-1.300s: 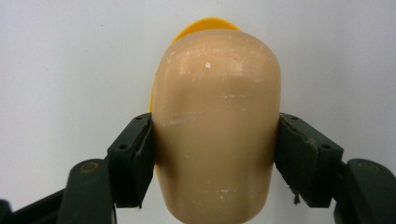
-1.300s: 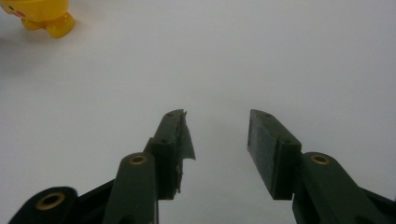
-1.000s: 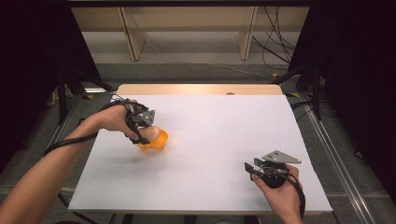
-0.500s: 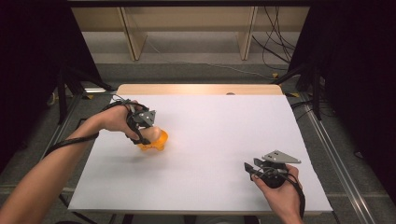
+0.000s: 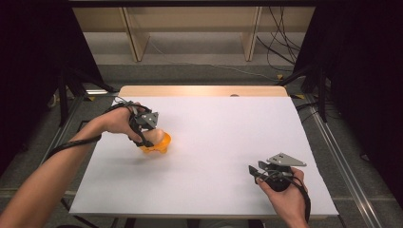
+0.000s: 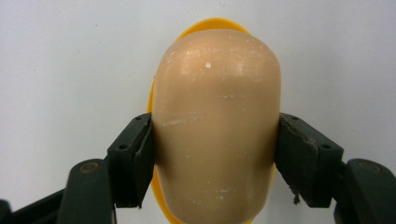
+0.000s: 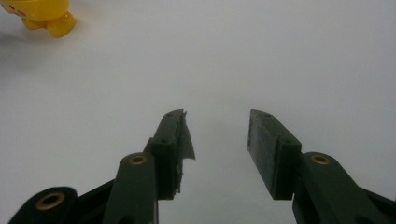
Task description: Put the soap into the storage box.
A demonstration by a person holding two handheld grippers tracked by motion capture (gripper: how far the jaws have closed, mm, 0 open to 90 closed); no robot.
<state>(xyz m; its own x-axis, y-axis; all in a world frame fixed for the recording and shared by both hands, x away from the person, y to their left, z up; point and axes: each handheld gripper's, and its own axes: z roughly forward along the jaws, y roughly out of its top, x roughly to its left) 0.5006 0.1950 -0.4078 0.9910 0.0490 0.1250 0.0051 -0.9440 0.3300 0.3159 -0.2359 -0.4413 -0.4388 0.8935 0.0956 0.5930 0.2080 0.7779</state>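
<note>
A beige egg-shaped piece [image 6: 217,126] rests in a yellow toy holder [image 5: 158,145] on the white table's left side. My left gripper [image 6: 215,154] is shut on the beige piece, both pads pressing its sides, and the yellow rim [image 6: 212,23] peeks out beyond it. In the high view the left gripper [image 5: 145,135] covers most of the toy from the left. Near the front right edge, my right gripper [image 5: 255,172] lies low over the table. Its jaws stand open in the right gripper view [image 7: 217,140] with bare table between them. The yellow toy [image 7: 44,14] appears far off at that view's top left.
The white table top [image 5: 223,137] has a wooden strip [image 5: 199,91] along its far edge. Metal rails [image 5: 340,156] run beside the table. Cables [image 5: 280,52] lie on the floor behind, near wooden frame legs [image 5: 252,33].
</note>
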